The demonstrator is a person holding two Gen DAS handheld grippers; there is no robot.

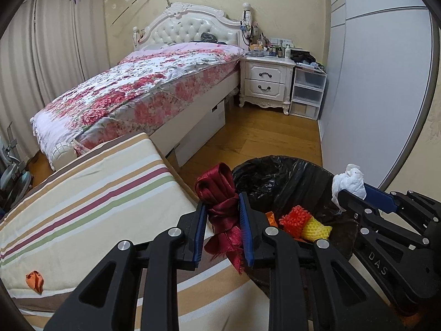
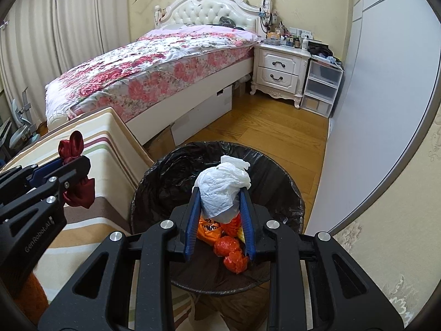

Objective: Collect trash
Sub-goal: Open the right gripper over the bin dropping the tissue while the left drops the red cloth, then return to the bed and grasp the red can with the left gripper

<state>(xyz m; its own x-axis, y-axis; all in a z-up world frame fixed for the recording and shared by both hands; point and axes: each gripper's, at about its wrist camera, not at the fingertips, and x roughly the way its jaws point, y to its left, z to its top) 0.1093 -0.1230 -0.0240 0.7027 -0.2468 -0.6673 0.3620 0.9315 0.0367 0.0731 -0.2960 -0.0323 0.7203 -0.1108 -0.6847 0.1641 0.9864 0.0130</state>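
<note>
A home bedroom. A white bed with tufted headboard and pink floral quilt [image 1: 143, 82] fills the middle. Just beside its head stands a white two-drawer nightstand [image 1: 266, 81] crowded with small bottles, then clear plastic storage drawers [image 1: 307, 92]. Pleated beige curtains [image 1: 41, 55] hang behind the bed, above a wooden plank floor [image 1: 261, 138].

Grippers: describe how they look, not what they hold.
Left gripper and right gripper match: matte black linkage arms with triangular cutouts, silver round pivot bolts, blue ribbed pads. White lettering "GenRobot.AI" and "DAS" marks their sides. No cables or sleeves show.
</note>
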